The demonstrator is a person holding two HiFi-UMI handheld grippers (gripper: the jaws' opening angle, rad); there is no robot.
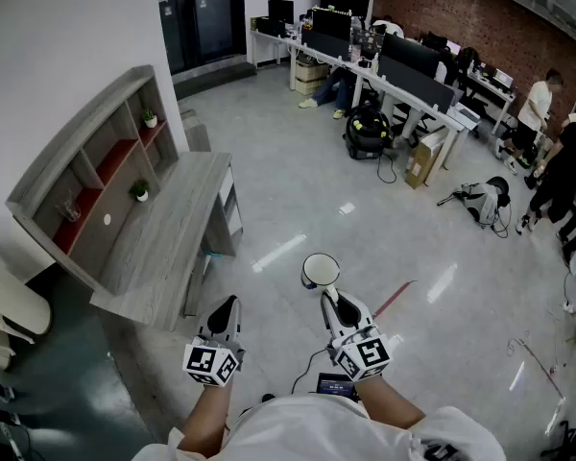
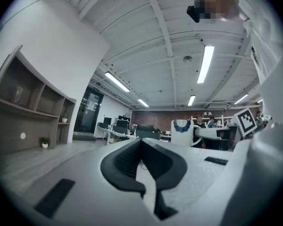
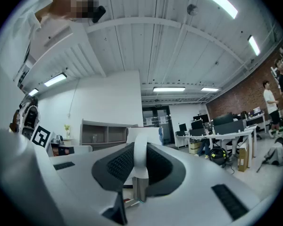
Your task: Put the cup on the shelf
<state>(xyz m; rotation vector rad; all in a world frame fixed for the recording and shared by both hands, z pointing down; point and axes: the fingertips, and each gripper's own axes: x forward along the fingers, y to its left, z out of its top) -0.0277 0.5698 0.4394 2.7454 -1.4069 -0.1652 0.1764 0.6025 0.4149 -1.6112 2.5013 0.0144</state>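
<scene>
White round cup [image 1: 321,270] with a blue pattern near its rim is held out over the open floor, well apart from the grey wooden shelf unit with red back panels [image 1: 73,157]. The right gripper [image 1: 330,296] is clamped on it, jaws pinching a thin white curved part, probably the handle. The left gripper [image 1: 225,307] has its jaws together with nothing between them.

Step in hand looks like the carry: cup grabbed, not yet placed. Next move calls for walking left to the shelf, keeping the cup level, and picking a bare compartment.

Shelf contents:
- small green potted plant [image 1: 150,118] in a far upper compartment
- second small potted plant [image 1: 140,191] on the lower level
- clear glass [image 1: 69,211] in a near compartment
- small white round item [image 1: 107,220] below it

Cup inside shows nothing I can make out.
</scene>
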